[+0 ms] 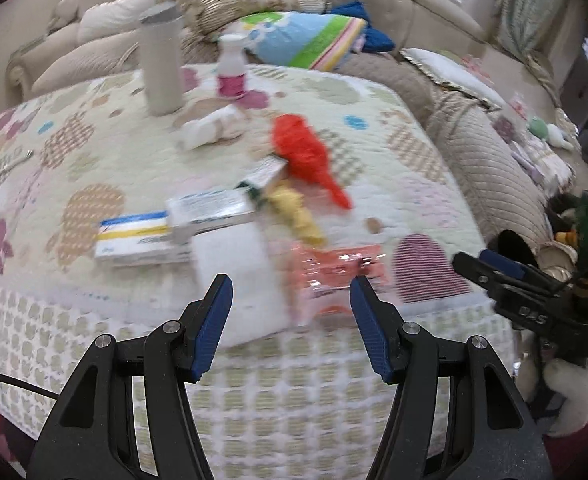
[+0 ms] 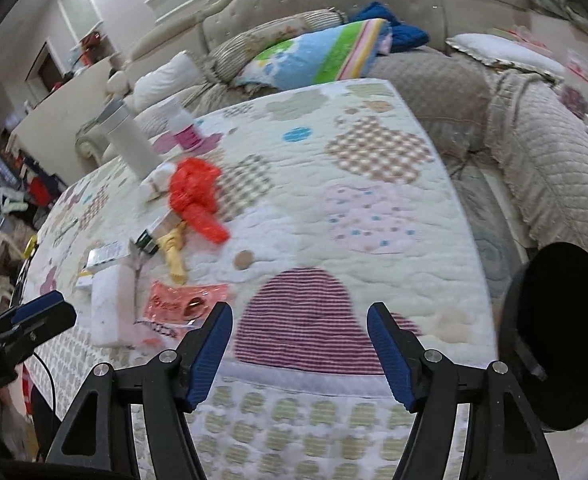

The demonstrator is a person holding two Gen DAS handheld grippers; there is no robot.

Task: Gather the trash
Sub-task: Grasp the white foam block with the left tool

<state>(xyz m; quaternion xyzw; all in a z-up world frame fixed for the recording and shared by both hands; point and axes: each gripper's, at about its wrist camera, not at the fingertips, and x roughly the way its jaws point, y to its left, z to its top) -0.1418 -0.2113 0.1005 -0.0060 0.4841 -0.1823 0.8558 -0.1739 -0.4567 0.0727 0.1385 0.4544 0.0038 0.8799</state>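
The left gripper (image 1: 290,296) is hanging at the near edge of the table (image 1: 254,400), its fingers wide apart and holding nothing. It looks like it is getting ready to grab something. Right in front of it are lying a white pack (image 1: 234,280) and a pink wrapper (image 1: 334,276), the closest trash. The right gripper (image 2: 300,326) is waiting beside it, also spread wide and empty, over a striped heart (image 2: 298,312) on the cloth. Just to its right a black bin (image 2: 550,336) is standing with its mouth turned toward us, likely so the trash can go in. A bit farther back, flat boxes (image 1: 142,236), a yellow scrap (image 1: 298,212) and a red bag (image 1: 306,152) are piled close together. Behind them a white roll (image 1: 210,128), a tall cup (image 1: 162,60) and a small bottle (image 1: 232,68) are standing, probably not trash. The sofa (image 1: 474,152) is farthest away.
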